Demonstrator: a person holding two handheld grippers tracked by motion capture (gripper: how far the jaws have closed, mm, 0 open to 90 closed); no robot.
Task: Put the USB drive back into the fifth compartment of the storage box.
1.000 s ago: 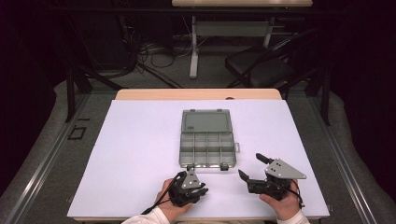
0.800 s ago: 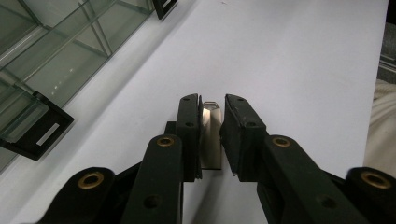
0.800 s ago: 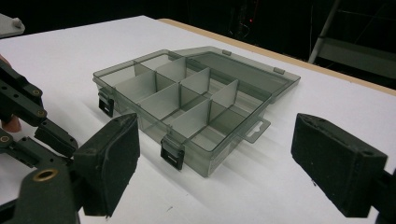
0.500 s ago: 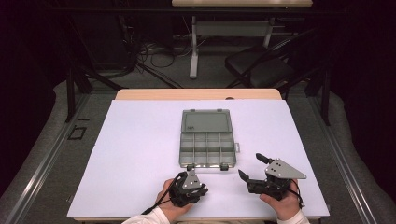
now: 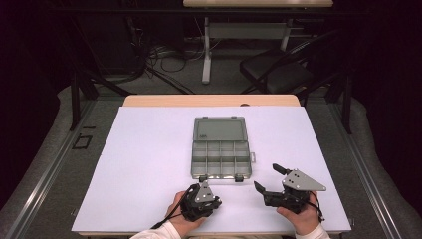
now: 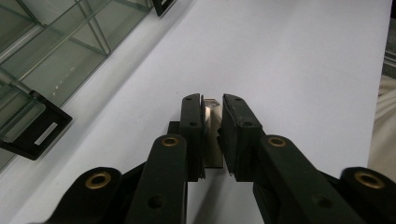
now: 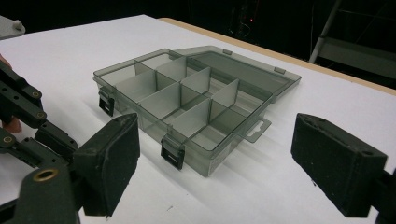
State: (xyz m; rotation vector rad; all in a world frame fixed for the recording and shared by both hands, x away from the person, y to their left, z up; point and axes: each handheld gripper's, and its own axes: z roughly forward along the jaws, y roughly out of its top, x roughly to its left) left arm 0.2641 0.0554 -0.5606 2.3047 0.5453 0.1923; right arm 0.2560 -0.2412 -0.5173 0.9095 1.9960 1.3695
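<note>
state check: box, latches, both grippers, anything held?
Translucent grey plastic compartment box: lid open, laid flat behind it; compartments look empty.
Two black front latches: undone.
Left gripper: shut on small silvery metal piece.
Right gripper: open, holding nothing, facing the box.

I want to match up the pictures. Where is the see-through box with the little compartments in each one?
High view: the compartment box lies open at the middle of the white table, lid laid flat on the far side.
Left gripper view: a corner of it fills the upper left.
Right gripper view: it sits in the centre, beyond the open jaws.
Shared landmark: the box's black latches on its near edge.
</note>
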